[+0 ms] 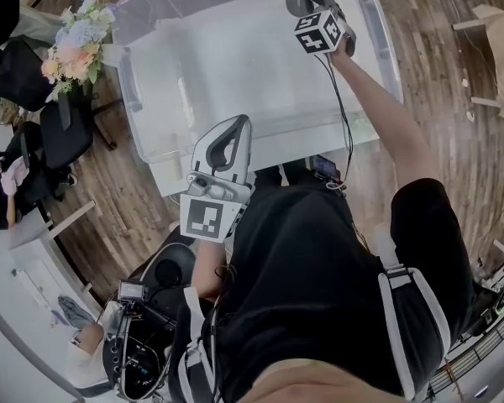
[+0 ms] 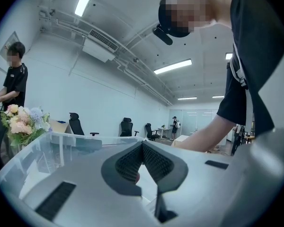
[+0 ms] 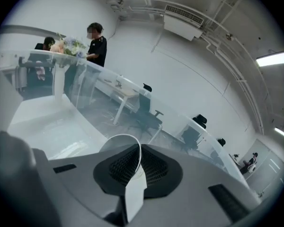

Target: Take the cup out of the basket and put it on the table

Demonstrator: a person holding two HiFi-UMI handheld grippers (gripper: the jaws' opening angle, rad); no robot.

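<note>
Right gripper (image 3: 138,148) clenched on cup (image 3: 119,144) rim, upper middle, above basket (image 1: 136,91); setting on table (image 1: 175,175) left.

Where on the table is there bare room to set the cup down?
A bare strip of white table runs between the clear basket and the person. The left tongs hang over one end. The basket fills the rest in view.

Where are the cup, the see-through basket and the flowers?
cup (image 3: 135,189): right gripper view, wall between the jaws
basket (image 1: 128,78): head view, left rim
flowers (image 1: 74,44): head view, middle blooms
</note>
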